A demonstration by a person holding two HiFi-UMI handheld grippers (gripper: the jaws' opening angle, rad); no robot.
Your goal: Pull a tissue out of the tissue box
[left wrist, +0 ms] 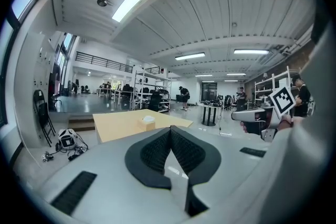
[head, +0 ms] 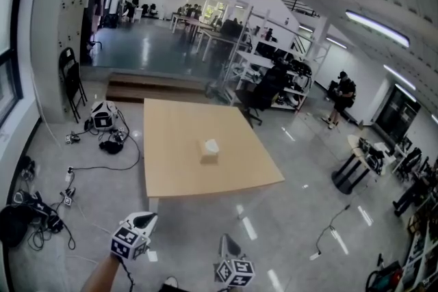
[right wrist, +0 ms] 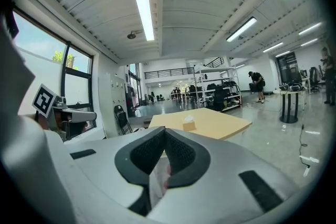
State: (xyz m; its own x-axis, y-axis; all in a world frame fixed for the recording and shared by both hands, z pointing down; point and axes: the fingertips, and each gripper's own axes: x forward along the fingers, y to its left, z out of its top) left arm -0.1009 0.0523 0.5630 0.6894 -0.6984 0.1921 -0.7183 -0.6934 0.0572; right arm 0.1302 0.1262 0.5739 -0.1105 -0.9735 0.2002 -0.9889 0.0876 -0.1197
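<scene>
While the left gripper (head: 146,218) and the right gripper (head: 226,240) were pinched together on nothing, the small tan tissue box (head: 209,154), white tissue (head: 211,144) poking up, sat in the middle of the table (head: 171,174).

No legible text, brand, number or sign in any view.

Coded marks only: black-and-white square patterns on the cube (head: 130,241) of the left gripper (head: 145,218), at 7 o'clock in the head view, and on the cube (head: 235,271) of the right gripper (head: 226,240), at 6 o'clock. They hold no letters or digits.

Tissue box (head: 209,150): too small to make out any print.
</scene>
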